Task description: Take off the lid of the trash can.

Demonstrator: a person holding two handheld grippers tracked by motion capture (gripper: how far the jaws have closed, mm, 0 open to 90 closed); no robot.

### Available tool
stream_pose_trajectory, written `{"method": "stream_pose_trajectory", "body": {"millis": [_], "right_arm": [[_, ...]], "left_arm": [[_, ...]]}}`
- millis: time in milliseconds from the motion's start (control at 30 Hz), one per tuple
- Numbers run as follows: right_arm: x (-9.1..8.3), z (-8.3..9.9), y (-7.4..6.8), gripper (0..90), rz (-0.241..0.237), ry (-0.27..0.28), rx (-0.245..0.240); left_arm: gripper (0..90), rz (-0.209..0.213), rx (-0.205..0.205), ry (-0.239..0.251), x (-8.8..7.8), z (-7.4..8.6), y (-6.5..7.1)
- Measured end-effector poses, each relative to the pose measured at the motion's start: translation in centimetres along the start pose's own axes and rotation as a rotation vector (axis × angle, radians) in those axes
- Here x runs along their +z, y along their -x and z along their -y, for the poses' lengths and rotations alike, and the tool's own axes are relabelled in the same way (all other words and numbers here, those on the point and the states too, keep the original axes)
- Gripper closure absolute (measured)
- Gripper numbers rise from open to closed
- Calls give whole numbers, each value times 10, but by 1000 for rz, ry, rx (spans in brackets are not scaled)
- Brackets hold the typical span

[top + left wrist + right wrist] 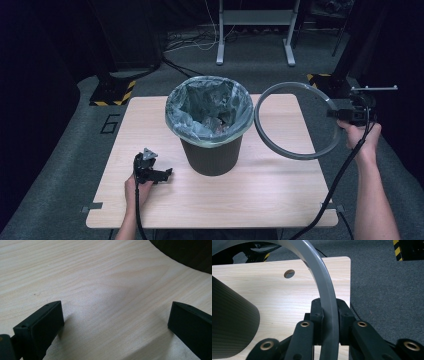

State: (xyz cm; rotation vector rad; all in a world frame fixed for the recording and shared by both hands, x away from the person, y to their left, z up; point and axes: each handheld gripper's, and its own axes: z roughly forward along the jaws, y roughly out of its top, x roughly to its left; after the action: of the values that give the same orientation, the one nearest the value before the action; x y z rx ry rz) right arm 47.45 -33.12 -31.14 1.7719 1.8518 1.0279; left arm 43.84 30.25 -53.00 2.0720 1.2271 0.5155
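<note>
The right gripper [329,322] has its jaws pinched on the rim of a grey ring [295,120], one pad on each side of the band, as the right gripper view shows plainly. In the high view the ring hangs tilted above the right part of the table [280,195], its left edge just beside the bin [210,125] and its far side reaching out past the table's right edge, where the right hand [361,137] holds the gripper over the floor.

The left gripper [116,320] has its jaws spread wide with nothing between them; bare wood lies under the gap. In the high view it rests low at the near left of the table in the left hand [137,190], a grey three-cornered plate on top, pointing toward the bin and apart from it.

The bin is dark and ribbed, standing upright at the middle of the table, lined with a pale plastic bag [200,131] folded over its mouth. Something crumpled seems to lie inside, though it is too dim to tell what.

The table is light wood with a round hole [289,273] near one far corner. Around it lies grey carpet [65,165], with black-and-yellow striped blocks [112,92] beyond the table and the legs of a white stand [255,40] further back in the dark room.
</note>
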Motion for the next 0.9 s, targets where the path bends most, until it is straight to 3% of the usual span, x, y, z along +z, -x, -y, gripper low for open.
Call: {"method": "stream_pose_trajectory", "body": {"millis": [600, 900], "right_arm": [[18, 18, 10, 785, 4, -25, 21], [29, 23, 8, 786, 12, -38, 17]], "left_arm": [[1, 0, 0, 0, 0, 0, 0], [1, 0, 0, 0, 0, 0, 0]]}}
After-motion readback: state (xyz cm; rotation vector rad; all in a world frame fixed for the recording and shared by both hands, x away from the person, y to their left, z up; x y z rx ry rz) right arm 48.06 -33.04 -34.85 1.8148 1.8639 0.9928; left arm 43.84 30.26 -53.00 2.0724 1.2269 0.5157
